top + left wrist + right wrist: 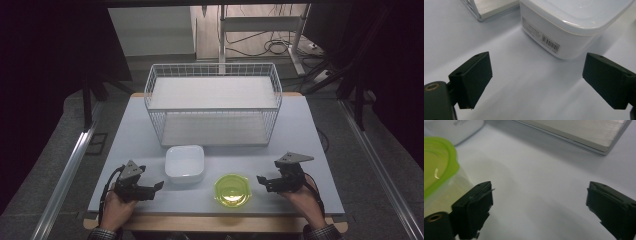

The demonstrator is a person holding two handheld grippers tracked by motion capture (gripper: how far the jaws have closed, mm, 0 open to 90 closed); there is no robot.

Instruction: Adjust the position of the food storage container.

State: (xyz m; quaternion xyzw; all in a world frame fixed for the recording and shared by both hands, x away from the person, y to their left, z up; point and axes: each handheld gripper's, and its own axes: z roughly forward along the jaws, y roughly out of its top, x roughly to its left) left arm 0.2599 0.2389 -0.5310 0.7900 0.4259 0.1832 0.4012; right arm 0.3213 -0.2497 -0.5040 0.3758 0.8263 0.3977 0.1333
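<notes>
A white square container (pixel 184 162) with a lid sits on the pale table (pixel 310 145), in front of the wire basket. To its right stands a clear round container with a green lid (pixel 232 189). My left gripper (pixel 157 188) rests at the front left, open and empty, its jaws pointing toward the white container (pixel 564 27), which lies just ahead of them. My right gripper (pixel 261 181) rests at the front right, open and empty, jaws pointing left. The green-lidded container (pixel 436 167) sits beside its left jaw.
A white wire basket (pixel 214 102) with a shelf board stands at the back middle of the table; its base edge (pixel 579 135) lies ahead of the right gripper. Metal rails run along both sides of the table. Cables lie on the floor behind.
</notes>
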